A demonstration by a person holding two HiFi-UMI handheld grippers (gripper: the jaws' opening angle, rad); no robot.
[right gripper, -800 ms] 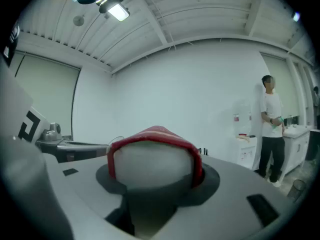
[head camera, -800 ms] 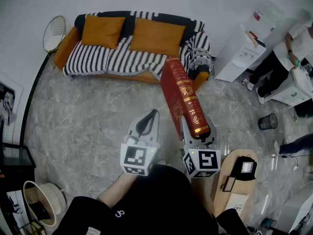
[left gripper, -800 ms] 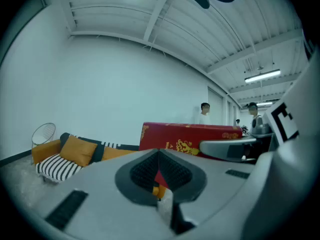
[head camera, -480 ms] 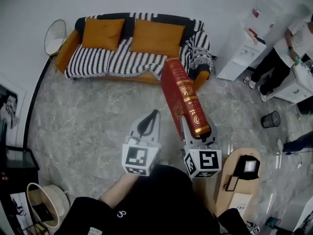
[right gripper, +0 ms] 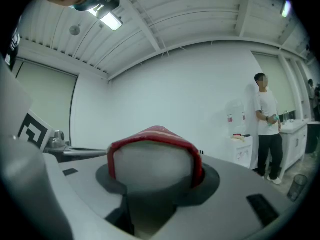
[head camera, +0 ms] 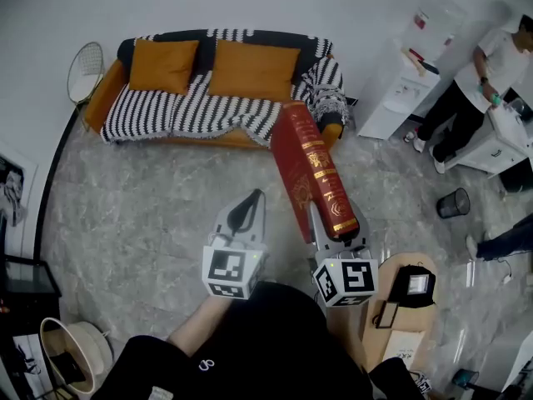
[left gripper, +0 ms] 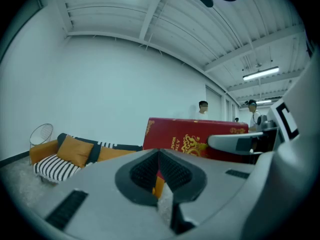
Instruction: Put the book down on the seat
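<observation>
A thick red book (head camera: 312, 171) with gold print stands on end in my right gripper (head camera: 336, 233), which is shut on its lower end; its white page edge (right gripper: 152, 169) fills the space between the jaws in the right gripper view. The book's top points toward the orange sofa (head camera: 218, 90), whose seat is covered by a black-and-white striped throw (head camera: 196, 111). My left gripper (head camera: 247, 205) hangs beside the book, shut and holding nothing. In the left gripper view the red book (left gripper: 192, 137) shows to the right, the sofa (left gripper: 70, 154) at the left.
Grey marble floor lies between me and the sofa. A white cabinet (head camera: 400, 90) and a person (head camera: 470, 90) stand at the right, with a black bin (head camera: 455, 204) near them. A small wooden table (head camera: 408, 307) is at my right; a wire chair (head camera: 86, 59) is left of the sofa.
The sofa has slid slightly up and left in the head view, and the book with both grippers stays in the same pose. No grip has changed.
</observation>
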